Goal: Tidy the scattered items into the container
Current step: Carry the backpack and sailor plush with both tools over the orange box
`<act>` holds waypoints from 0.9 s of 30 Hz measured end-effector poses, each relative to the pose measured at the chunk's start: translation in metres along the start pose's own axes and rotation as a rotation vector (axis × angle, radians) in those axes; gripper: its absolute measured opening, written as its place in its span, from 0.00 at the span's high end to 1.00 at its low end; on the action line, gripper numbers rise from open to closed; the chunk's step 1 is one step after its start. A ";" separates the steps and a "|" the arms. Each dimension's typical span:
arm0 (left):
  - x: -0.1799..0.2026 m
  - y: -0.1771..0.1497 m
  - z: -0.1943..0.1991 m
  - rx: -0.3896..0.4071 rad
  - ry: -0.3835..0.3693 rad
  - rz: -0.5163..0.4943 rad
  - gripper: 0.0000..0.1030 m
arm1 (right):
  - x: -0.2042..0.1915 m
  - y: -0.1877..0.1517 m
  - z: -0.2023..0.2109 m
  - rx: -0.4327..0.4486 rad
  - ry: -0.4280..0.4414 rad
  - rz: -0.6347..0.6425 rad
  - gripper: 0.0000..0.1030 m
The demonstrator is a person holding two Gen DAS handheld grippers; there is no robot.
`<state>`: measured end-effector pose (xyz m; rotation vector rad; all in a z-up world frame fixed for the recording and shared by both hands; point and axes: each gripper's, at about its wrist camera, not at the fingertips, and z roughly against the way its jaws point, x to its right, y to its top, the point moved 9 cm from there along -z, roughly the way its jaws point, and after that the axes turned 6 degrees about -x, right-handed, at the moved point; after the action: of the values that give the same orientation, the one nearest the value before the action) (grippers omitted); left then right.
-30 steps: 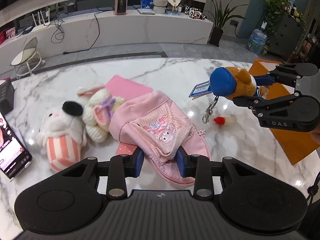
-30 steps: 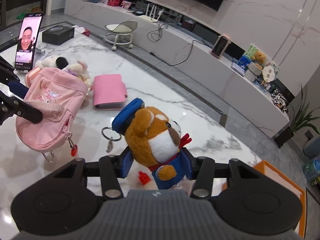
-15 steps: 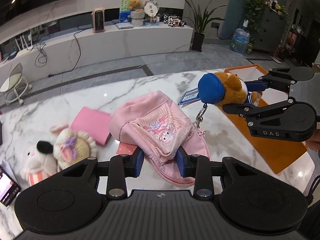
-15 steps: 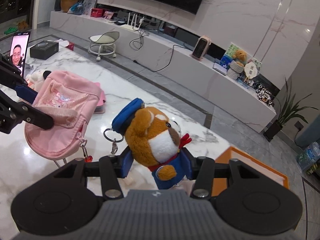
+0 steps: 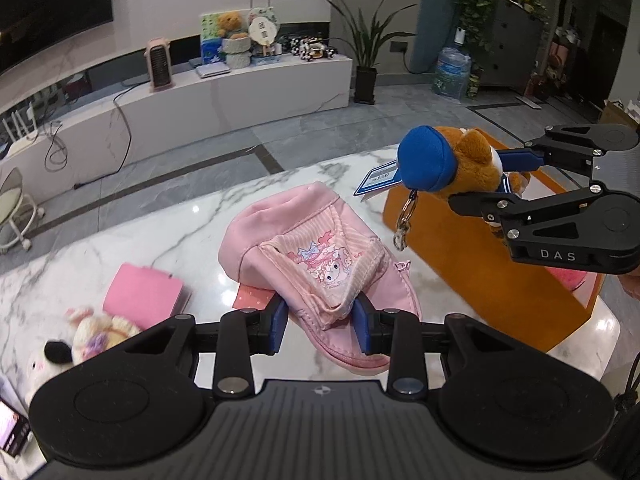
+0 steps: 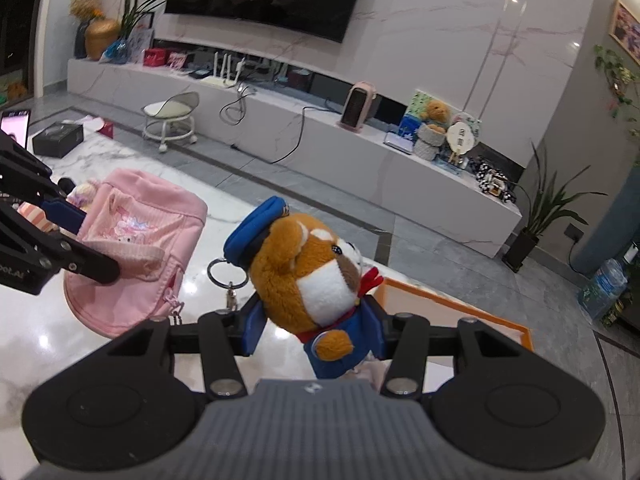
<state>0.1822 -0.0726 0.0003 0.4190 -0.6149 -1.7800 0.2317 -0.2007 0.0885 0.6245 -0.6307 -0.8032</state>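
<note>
From the left wrist view, the left tool [image 5: 320,322] pinches the lip of a soft pink fabric pouch printed with a cartoon rabbit [image 5: 316,256], its blue pads pressed into the cloth. Compared with a second ago, the pouch hangs nearer the flat orange tray [image 5: 472,272] at the table's right end, and the pink notebook [image 5: 144,294] and the two white plush toys [image 5: 92,334] have slid down to the lower left, well apart from it. The white marble table [image 5: 160,240] shows bare under the pouch. The right tool [image 5: 516,178] crosses in from the right, clamped on a brown plush bear in a blue cap and blue coat [image 5: 452,164], now above the tray's near corner.

From the right wrist view, the right tool [image 6: 316,332] squeezes the bear [image 6: 312,276] at its waist, keyring dangling. The tray's orange rim [image 6: 460,306] has come into view right behind the bear, where earlier only marble lay. Both carried items look close to release; the toys and notebook remain to collect.
</note>
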 end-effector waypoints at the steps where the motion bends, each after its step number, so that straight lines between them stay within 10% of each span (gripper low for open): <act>1: 0.003 0.003 0.000 0.002 0.000 -0.007 0.62 | 0.003 0.000 0.002 0.005 -0.003 -0.008 0.49; 27: 0.135 0.074 -0.027 0.053 -0.105 -0.187 0.62 | 0.130 -0.066 0.050 0.013 -0.145 -0.294 0.48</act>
<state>0.2158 -0.2233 0.0271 0.4321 -0.7174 -1.9767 0.2361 -0.3532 0.1085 0.6845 -0.6850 -1.1276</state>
